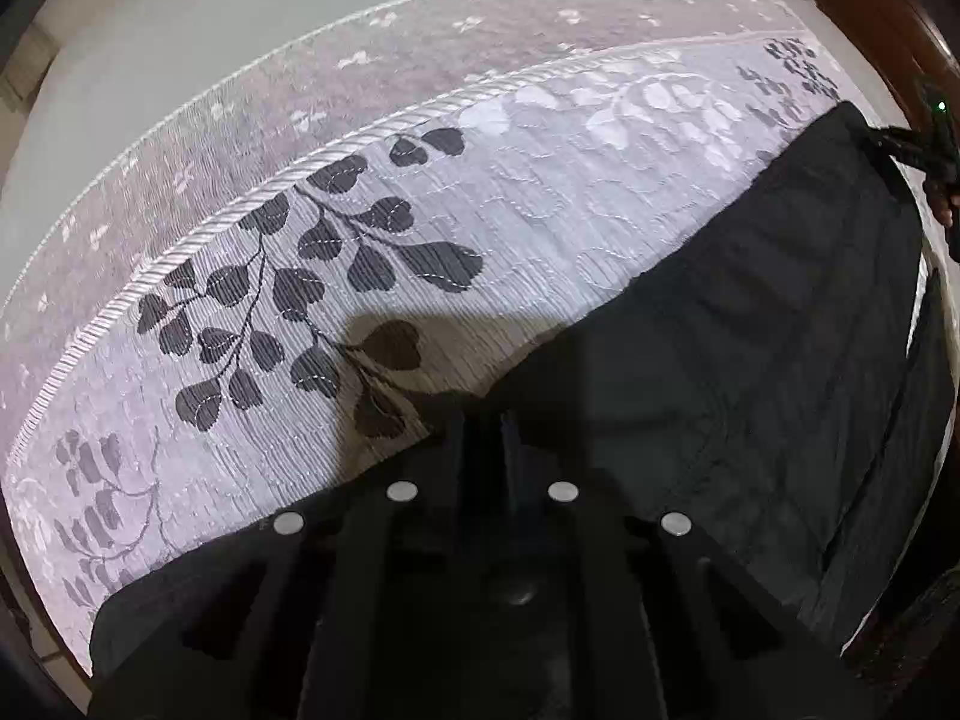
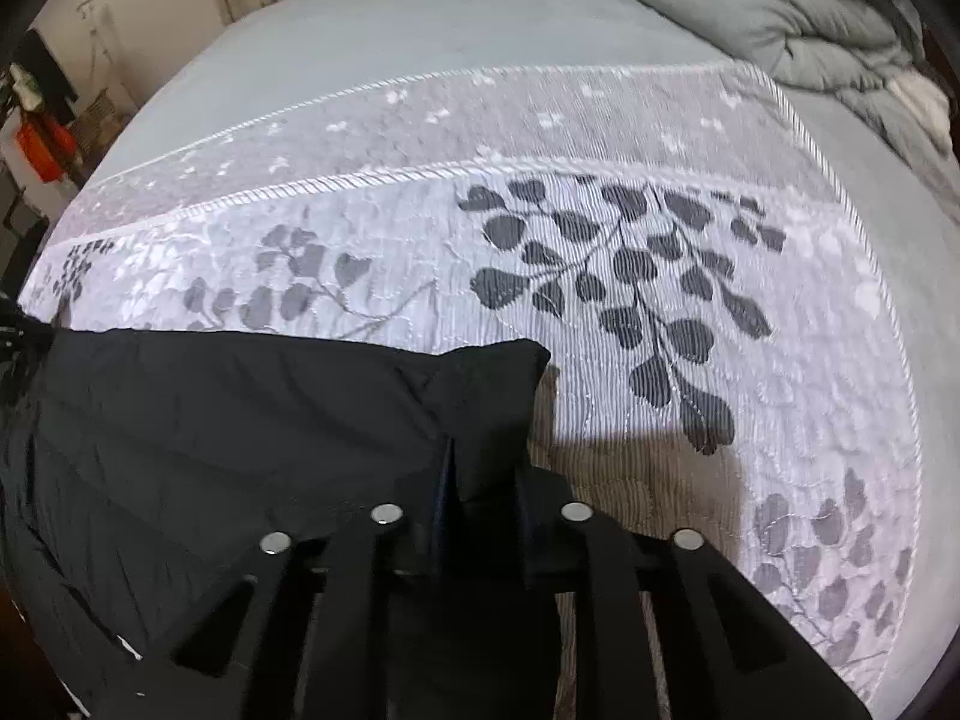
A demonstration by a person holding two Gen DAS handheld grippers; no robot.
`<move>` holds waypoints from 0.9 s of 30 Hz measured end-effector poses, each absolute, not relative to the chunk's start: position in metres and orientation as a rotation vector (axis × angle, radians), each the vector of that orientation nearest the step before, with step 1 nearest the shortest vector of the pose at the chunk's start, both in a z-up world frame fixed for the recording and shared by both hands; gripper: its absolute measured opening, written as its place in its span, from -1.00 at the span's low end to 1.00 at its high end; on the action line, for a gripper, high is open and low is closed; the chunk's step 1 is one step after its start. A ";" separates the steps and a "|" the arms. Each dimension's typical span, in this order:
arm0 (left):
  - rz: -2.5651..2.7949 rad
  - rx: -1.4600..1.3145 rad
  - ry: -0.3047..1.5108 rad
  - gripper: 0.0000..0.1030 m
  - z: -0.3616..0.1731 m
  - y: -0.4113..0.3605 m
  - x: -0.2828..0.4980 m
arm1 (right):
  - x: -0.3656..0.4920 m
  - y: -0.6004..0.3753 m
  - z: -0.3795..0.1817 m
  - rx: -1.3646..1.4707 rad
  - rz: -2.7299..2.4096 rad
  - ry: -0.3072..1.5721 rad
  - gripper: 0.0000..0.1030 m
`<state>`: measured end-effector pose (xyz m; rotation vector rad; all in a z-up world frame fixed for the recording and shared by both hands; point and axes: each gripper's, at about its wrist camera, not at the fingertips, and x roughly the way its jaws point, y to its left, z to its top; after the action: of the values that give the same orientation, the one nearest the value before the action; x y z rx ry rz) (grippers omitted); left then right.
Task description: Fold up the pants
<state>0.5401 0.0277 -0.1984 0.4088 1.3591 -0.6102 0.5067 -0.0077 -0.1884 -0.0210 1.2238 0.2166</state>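
left wrist view: we see the black pants (image 1: 750, 372) spread across the lower right of the frame on a pale quilted bed cover (image 1: 492, 228) printed with dark leaf sprays. our left gripper (image 1: 483, 420) sits at the lower centre, pointing steeply down, its two fingers drawn close together right at the pants' edge; the cloth and the fingers are both black, so we cannot make out fabric between them, though the jaws look pinched nearly together. at the far right edge a second dark gripper body with a small green light (image 1: 941, 106) shows beside the pants' far corner. right wrist view: the pants (image 2: 228, 420) fill the left and lower left, with one corner lifted toward the centre. our right gripper (image 2: 483, 468) at lower centre has its fingers narrowed onto that raised fold of black cloth, clamping it. a rumpled grey duvet (image 2: 780, 18) lies at the upper right.
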 end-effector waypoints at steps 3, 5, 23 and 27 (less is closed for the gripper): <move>-0.618 0.397 1.320 -0.86 -0.190 0.031 0.534 | 0.501 -0.002 -0.180 -0.085 0.216 1.181 -0.73; -0.617 0.369 1.290 -0.87 -0.182 0.036 0.529 | 0.498 -0.002 -0.173 -0.101 0.216 1.148 -0.74; -0.734 0.258 1.136 -1.00 -0.101 0.081 0.363 | 0.350 -0.019 -0.049 0.049 0.309 0.747 -0.76; -0.781 0.271 1.165 -1.00 -0.105 0.077 0.317 | 0.301 -0.015 -0.040 0.078 0.367 0.747 -0.76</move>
<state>0.3168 0.0767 -0.1053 0.2715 1.1648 -0.7813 0.3010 -0.0153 -0.0405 0.0777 0.7468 0.3672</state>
